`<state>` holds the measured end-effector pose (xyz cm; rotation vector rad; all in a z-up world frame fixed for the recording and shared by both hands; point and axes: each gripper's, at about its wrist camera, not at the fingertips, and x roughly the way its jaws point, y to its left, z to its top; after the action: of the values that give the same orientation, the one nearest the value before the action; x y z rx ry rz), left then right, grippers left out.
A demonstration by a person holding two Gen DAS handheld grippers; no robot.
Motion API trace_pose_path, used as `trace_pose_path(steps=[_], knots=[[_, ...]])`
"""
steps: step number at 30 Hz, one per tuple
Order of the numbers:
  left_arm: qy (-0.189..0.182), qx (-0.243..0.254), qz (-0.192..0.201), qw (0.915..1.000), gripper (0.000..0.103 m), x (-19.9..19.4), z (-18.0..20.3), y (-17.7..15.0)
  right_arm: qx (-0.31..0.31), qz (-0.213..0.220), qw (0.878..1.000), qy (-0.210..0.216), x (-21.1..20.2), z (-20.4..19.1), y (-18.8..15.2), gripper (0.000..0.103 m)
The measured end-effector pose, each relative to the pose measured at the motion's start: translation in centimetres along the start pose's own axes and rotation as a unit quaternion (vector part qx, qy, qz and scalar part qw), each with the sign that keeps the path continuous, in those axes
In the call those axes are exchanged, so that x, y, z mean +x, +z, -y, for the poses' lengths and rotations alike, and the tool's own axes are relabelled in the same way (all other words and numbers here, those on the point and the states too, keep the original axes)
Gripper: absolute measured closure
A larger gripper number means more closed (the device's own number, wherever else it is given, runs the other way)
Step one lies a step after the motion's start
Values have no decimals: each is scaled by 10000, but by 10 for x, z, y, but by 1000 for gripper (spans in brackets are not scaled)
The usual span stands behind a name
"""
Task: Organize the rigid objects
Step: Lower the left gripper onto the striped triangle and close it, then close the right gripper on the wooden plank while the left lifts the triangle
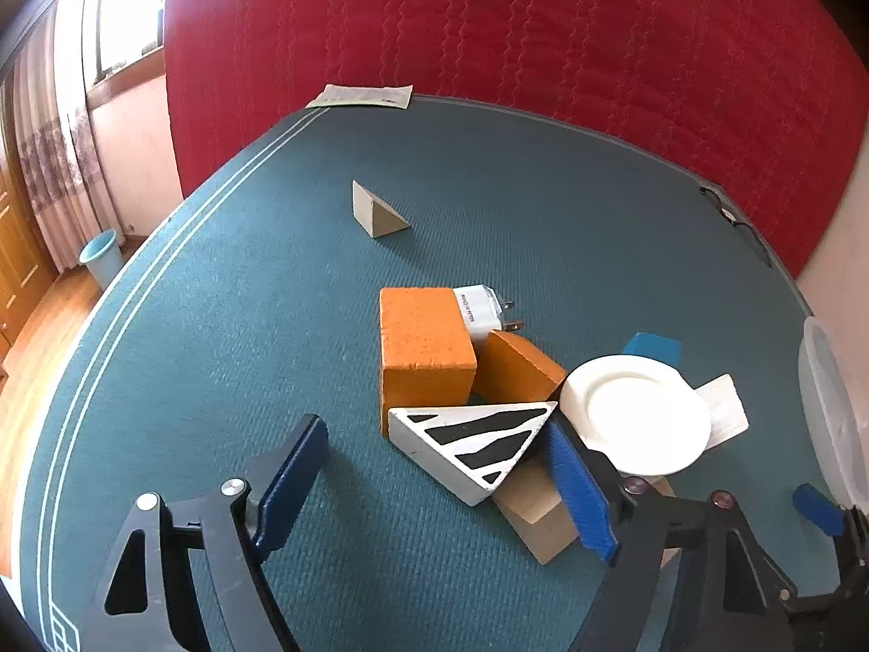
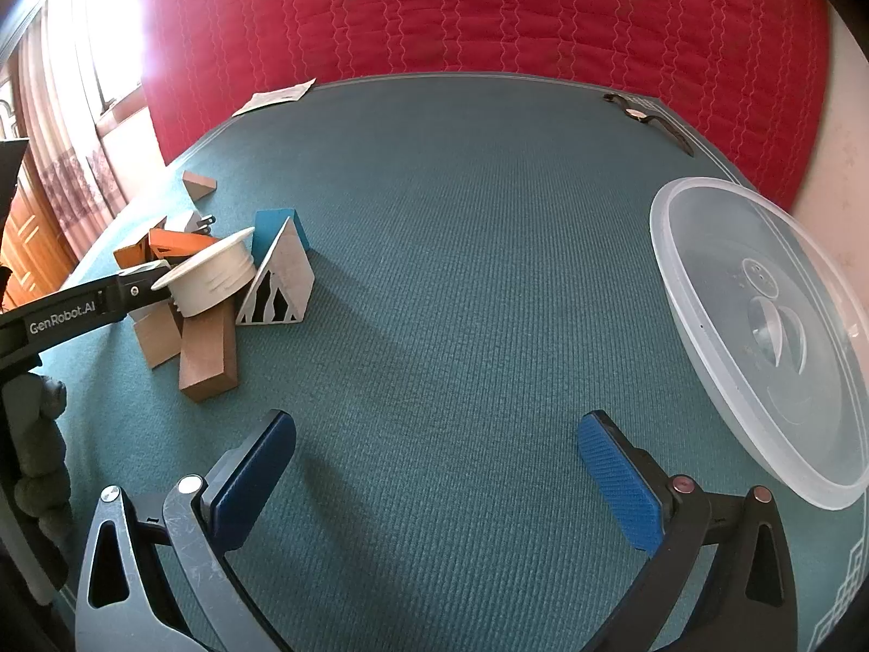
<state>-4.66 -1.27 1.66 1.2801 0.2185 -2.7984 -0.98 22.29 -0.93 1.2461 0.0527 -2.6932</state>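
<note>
Hovering over the green tabletop, the left gripper has its blue-padded fingers spread wide, holding nothing; its right finger pad sits just beside the zebra-striped white wedge, contact not resolvable. The right gripper likewise has fingers wide apart over bare cloth near the front edge, nothing between them.

Pile of rigid objects, left wrist view:
- orange block, upright, touching the striped wedge's far side.
- orange wedge leaning against the block's right side.
- white plug adapter behind both, prongs pointing right.
- white round lid resting tilted on the pile, right of the striped wedge.
- blue block behind the lid, mostly hidden.
- plain wooden block lying under the striped wedge and the finger.

A tan triangular prism stands alone, well apart from the pile, toward the far left edge.

Right wrist view: second striped wedge stands upright against the blue block; brown wooden block lies in front. Clear plastic cover rests at the right edge. Paper slip at the far left corner; a dark strap-like item at the far right corner, identity unclear. Red quilted fabric backs the table.
</note>
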Motion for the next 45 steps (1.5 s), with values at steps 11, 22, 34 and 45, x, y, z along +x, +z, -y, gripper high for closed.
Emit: trace_pose_path(steps=[11, 22, 34, 45], knots=[[-177, 156, 18, 9997, 47, -3, 3, -2, -65, 0, 10000, 34, -1, -2, -1, 0], [-172, 300, 58, 9994, 48, -21, -5, -12, -34, 64, 9998, 171, -5, -3, -1, 4], [3, 500, 128, 9987, 48, -31, -15, -25, -615, 104, 9935, 954, -12, -49, -1, 40], [53, 428, 157, 9989, 44, -30, -27, -26, -1254, 59, 9887, 817, 5, -95, 16, 51]])
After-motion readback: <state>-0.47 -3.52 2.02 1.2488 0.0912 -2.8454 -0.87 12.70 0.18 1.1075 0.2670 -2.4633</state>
